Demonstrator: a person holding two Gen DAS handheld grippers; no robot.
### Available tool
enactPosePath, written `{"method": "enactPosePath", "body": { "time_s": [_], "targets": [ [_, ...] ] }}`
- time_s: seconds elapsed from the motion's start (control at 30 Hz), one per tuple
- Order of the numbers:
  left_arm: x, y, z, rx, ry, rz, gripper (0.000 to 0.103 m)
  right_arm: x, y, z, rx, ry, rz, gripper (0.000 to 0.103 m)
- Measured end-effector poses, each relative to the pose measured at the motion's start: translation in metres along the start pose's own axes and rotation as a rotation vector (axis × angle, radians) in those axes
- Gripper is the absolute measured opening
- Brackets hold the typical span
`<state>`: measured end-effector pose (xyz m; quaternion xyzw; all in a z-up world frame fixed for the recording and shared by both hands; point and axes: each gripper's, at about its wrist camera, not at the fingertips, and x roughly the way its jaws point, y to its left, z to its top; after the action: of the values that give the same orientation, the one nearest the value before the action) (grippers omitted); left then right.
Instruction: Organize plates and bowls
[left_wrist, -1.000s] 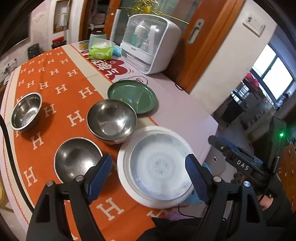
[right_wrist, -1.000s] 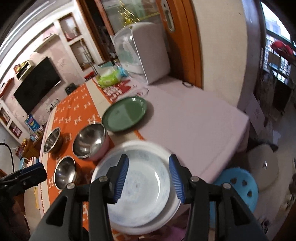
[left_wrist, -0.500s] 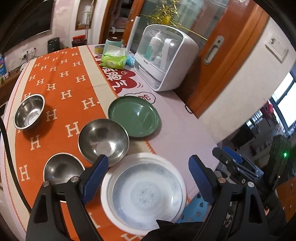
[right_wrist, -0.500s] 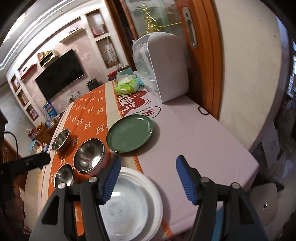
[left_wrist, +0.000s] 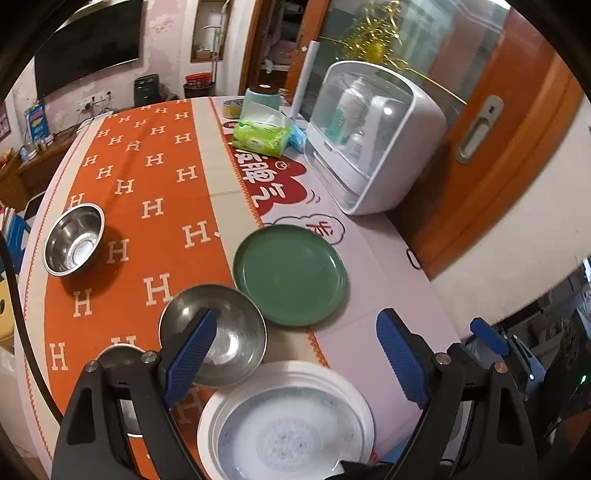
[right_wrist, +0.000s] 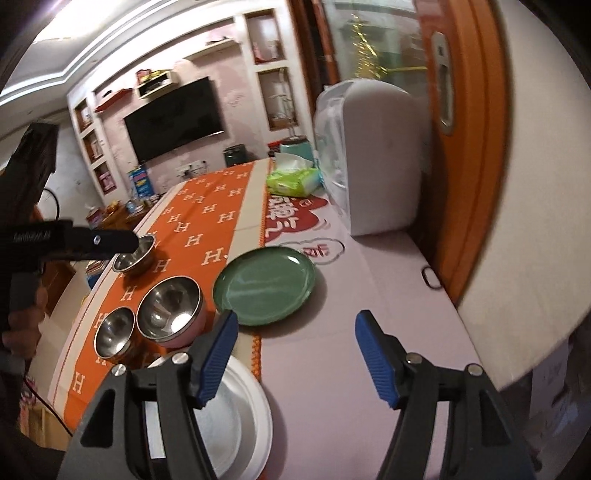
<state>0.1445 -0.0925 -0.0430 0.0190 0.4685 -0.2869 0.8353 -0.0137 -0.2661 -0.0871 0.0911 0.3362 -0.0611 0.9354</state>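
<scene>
**Plates and bowls wait to be sorted**

The white plate (left_wrist: 291, 424) is seen at the near edge of the table (left_wrist: 369, 258). It looks like a smaller plate laid inside a bigger one. Just behind the white plate a big steel bowl (left_wrist: 221, 332) is found, and the green plate (left_wrist: 290, 275) lies beside that bowl, on the far side from the white plate. A small steel bowl (right_wrist: 112, 332) is set next to the big bowl, and one more steel bowl (left_wrist: 74, 238) is set well apart.

The left gripper (left_wrist: 291, 354) is held wide open with nothing in it. The right gripper (right_wrist: 293, 354) is being opened, and nothing is held between its jaws.

A new pick seems to be in hand. The green plate is likely to be gripped at its rim next and stacked.

The letter H is printed all over the orange cloth (left_wrist: 147, 184). Red Chinese writing is seen behind the green plate, but it cannot be read clearly.
</scene>
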Motion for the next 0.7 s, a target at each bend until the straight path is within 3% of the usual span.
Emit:
{"method": "enactPosePath", "body": {
  "time_s": [0.37,0.53,0.7],
  "targets": [
    [0.028,0.0,0.04,-0.031,0.059,0.108,0.088,0.04,-0.004,0.019,-0.033,-0.047,0.106,0.066],
    [0.051,0.004,0.052,-0.058,0.121,0.111,0.088,0.064,-0.01,0.022,-0.013,-0.036,0.155,0.066],
    [0.084,0.007,0.059,-0.035,0.206,0.173,0.088,0.096,-0.02,0.022,0.001,-0.005,0.173,0.066]
  ]
}}
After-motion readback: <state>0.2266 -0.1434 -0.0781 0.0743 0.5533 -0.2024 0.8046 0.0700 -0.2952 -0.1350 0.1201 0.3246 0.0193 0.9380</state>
